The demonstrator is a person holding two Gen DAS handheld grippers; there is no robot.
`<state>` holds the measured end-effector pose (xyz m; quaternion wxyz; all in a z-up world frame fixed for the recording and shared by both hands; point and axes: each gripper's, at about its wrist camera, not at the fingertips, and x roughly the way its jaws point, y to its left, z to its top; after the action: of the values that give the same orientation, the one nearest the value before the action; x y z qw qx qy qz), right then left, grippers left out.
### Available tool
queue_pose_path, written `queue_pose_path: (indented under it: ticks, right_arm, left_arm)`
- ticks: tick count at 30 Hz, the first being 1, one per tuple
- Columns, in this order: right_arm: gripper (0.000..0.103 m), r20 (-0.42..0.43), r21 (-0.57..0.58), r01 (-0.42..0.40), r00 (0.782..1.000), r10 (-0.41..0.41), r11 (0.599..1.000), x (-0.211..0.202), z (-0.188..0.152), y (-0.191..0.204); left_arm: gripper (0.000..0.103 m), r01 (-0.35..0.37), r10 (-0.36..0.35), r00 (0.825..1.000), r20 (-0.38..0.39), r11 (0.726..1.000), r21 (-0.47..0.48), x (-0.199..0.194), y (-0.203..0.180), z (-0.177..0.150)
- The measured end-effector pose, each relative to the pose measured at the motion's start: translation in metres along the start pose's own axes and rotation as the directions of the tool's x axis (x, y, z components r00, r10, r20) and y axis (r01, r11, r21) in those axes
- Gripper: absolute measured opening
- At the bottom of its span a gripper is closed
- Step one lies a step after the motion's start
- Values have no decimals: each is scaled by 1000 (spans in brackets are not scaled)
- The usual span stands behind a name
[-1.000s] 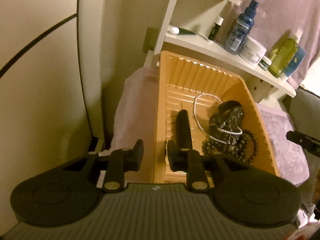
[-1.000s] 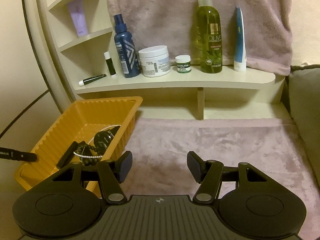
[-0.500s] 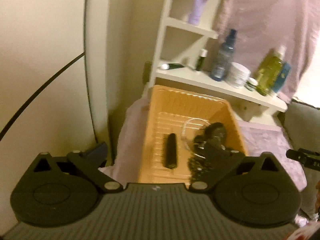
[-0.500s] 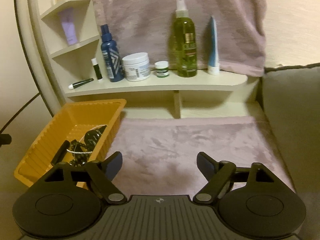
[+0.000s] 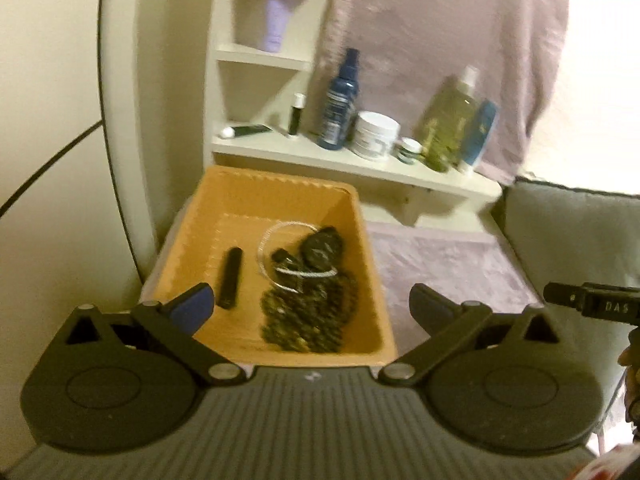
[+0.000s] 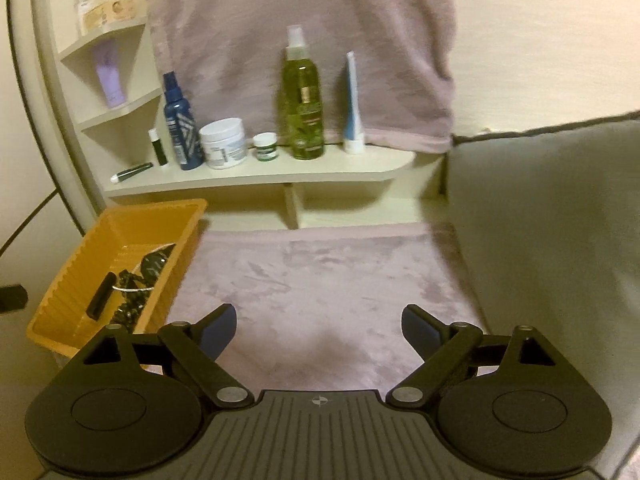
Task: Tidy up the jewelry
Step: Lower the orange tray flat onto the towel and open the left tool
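Observation:
An orange ribbed tray [image 5: 276,200] sits just beyond my left gripper [image 5: 312,306], which is open wide with nothing between its fingers. In the tray lie a black stick [image 5: 230,278], a thin silver bracelet [image 5: 267,245], a black watch-like band [image 5: 322,246] and a dark beaded necklace [image 5: 310,320]. The right wrist view shows the same tray [image 6: 72,284] at the left. My right gripper [image 6: 319,328] hovers over the pink fuzzy mat [image 6: 320,272], its jaws opening and empty. Its tip [image 5: 592,304] shows at the right of the left wrist view.
A cream shelf [image 6: 256,176] behind the tray carries a blue spray bottle [image 6: 180,128], a white jar [image 6: 223,142], a green bottle [image 6: 304,100] and tubes. A pink towel [image 6: 300,12] hangs above. A grey cushion [image 6: 552,208] borders the mat on the right.
My left gripper went from nearly shut at the black stick to wide open and drew back and up; the stick stays in the tray. My right gripper widened and also pulled back.

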<state>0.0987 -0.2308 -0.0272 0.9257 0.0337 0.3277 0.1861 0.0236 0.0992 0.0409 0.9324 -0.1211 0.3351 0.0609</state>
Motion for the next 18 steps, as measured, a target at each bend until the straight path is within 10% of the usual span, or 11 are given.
queue_pose_path:
  ticks: [18]
  right_arm:
    - [89, -44, 67, 15, 999, -13, 998, -44, -40, -22]
  left_arm:
    - [103, 6, 9, 995, -102, 989, 145, -2, -78, -50]
